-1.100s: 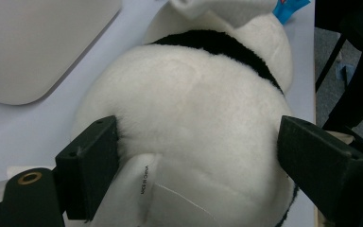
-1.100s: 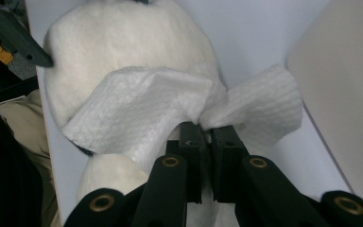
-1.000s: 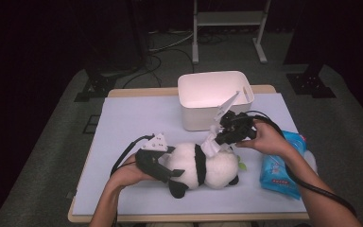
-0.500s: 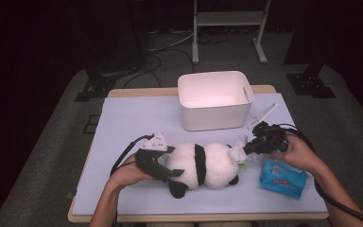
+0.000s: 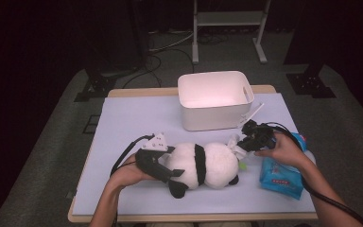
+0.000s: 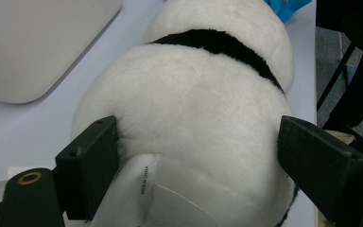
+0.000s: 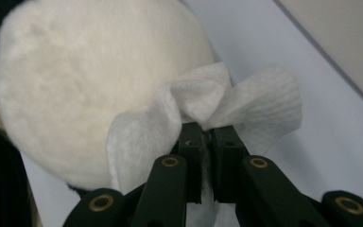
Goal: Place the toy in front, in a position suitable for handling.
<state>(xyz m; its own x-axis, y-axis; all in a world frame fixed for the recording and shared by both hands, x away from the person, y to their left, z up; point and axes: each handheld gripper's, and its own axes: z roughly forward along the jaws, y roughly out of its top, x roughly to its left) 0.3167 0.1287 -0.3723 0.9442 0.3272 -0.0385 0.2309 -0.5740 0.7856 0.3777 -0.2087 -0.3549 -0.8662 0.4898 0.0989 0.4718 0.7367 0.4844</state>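
A black-and-white panda plush (image 5: 208, 163) lies on its side on the pale table (image 5: 137, 118). My left gripper (image 5: 168, 168) clamps the plush's left end, and its wide-set pads press into the white fur (image 6: 194, 94) beside a sewn label. My right gripper (image 5: 246, 142) is shut on a crumpled white wipe (image 5: 234, 144). In the right gripper view the wipe (image 7: 208, 104) bunches above the closed right gripper (image 7: 207, 137) and rests against the plush's rounded white end (image 7: 85, 85).
A white plastic bin (image 5: 215, 101) stands behind the plush at the table's far middle. A blue wipe pack (image 5: 281, 172) lies at the right under my right forearm. Cables trail from both grippers. The table's front edge is close to the plush.
My right gripper has carried the wipe down and to the right, from in front of the bin to the plush's right end. The left gripper and plush have stayed put.
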